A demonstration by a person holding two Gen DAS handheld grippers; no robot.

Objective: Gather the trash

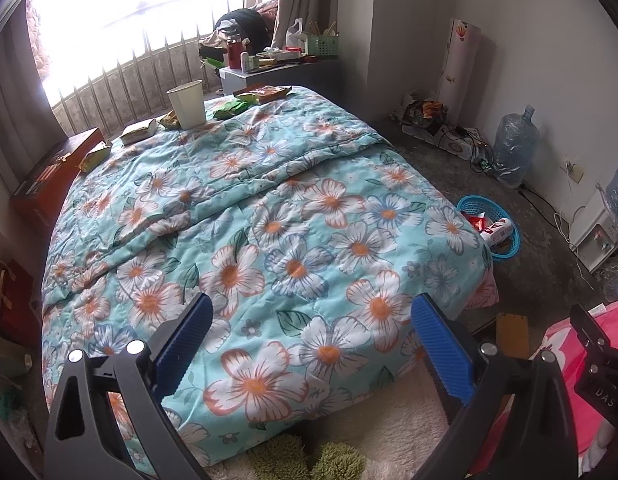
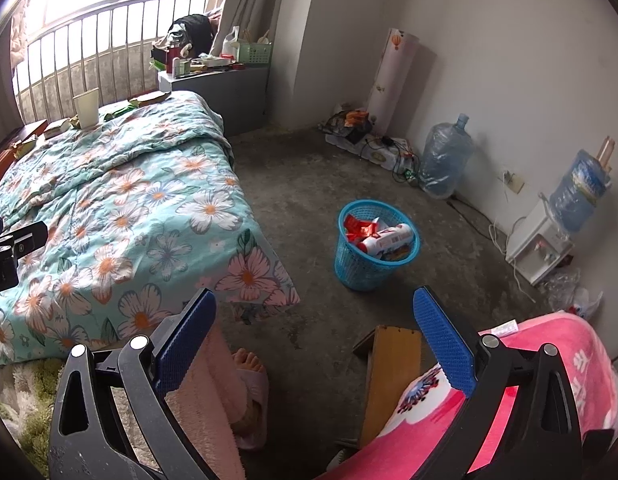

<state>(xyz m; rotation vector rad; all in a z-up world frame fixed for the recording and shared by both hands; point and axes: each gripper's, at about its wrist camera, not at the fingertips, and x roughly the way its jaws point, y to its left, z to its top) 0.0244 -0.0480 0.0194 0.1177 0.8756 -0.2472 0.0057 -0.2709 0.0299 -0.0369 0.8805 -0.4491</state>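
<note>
Lying along the far end of the floral turquoise quilt (image 1: 269, 208) are the trash pieces: a tall white paper cup (image 1: 187, 103) standing upright, with a crumpled green wrapper (image 1: 230, 109) just beside it on the window side, an orange-and-green flat snack packet (image 1: 265, 94) beyond that near the quilt's far corner, a small yellow wrapper (image 1: 169, 119) touching the cup's base, a pale boxy packet (image 1: 137, 132) next along, and a green-yellow wrapper (image 1: 93, 156) at the quilt's edge by a red-brown wooden box (image 1: 53, 176). All look light and creased.

A round blue plastic mesh basket (image 2: 375, 246) stands on the bare grey concrete floor (image 2: 309, 200), well apart from the quilt's near corner, already holding red wrappers and a white cylindrical container (image 2: 385, 240) lying on its side.

Between quilt and basket the floor is open. A yellow wooden stool (image 2: 389, 376) and a pink printed blanket (image 2: 549, 360) sit nearer than the basket; a person's foot in a pink slipper (image 2: 251, 384) rests beside the quilt's near edge.

The left gripper (image 1: 309, 344) hangs over the quilt's near end with blue pads spread wide, holding nothing. The right gripper (image 2: 313, 344) is likewise spread and empty above the floor.
</note>
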